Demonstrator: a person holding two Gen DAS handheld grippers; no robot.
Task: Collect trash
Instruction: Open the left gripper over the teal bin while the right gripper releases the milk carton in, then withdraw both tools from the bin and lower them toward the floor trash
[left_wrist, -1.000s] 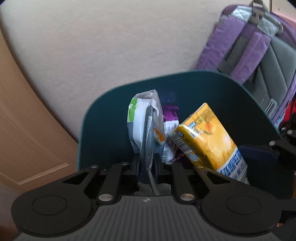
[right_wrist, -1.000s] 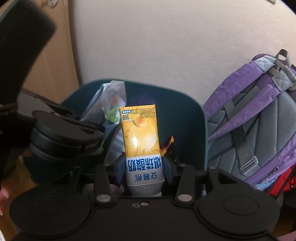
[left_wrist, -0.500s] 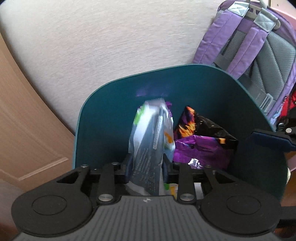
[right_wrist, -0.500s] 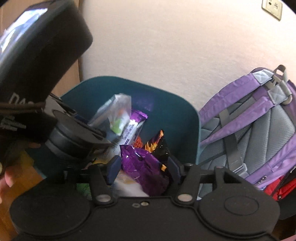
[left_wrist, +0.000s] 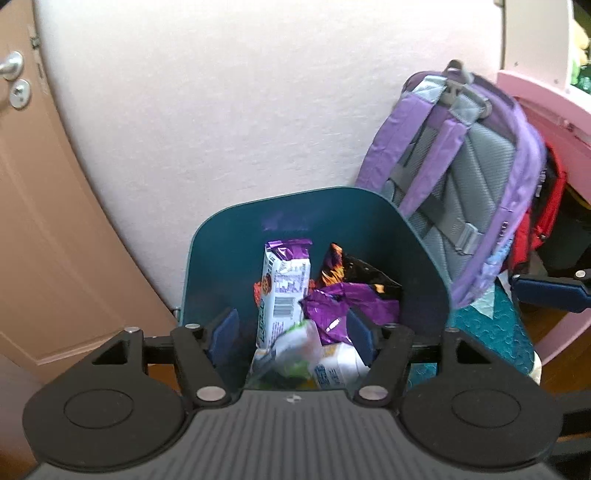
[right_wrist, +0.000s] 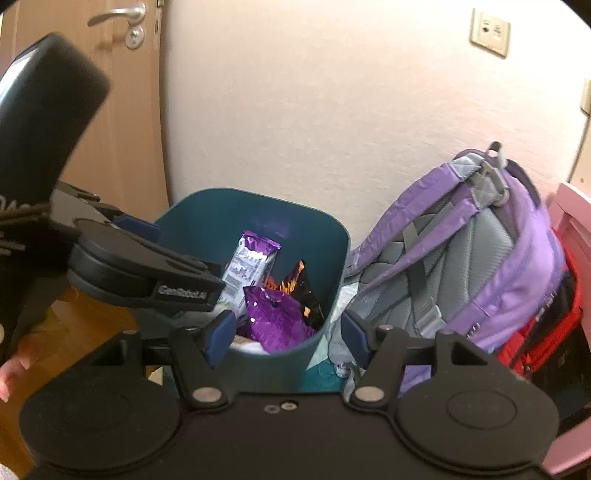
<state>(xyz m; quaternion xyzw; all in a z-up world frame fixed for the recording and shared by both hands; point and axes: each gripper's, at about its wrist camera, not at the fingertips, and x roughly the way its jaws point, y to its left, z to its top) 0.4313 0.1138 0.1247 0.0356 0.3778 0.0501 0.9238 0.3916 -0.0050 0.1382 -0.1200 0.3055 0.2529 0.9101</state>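
A pale wall (left_wrist: 229, 110) and wooden door (right_wrist: 125, 110) are backing the teal bin (left_wrist: 207, 266); a purple backpack (right_wrist: 480, 240) is leaning just beside it. Both the left gripper (left_wrist: 291, 332) & right gripper (right_wrist: 286, 332) are opening, nothing between the jaws. Trash is lying inside the bin: biscuit pack (left_wrist: 284, 280), purple wrapper (left_wrist: 351, 306), carton (left_wrist: 332, 369). Risk: grippers are crowding each other above the rim, so a clash or a bin knock could be tipping it.

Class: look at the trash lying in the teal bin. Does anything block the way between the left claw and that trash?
Nothing visible does. The left claw, its jaws opening and empty, hangs over the open-topped teal bin; the wrappers lie uncovered below it.
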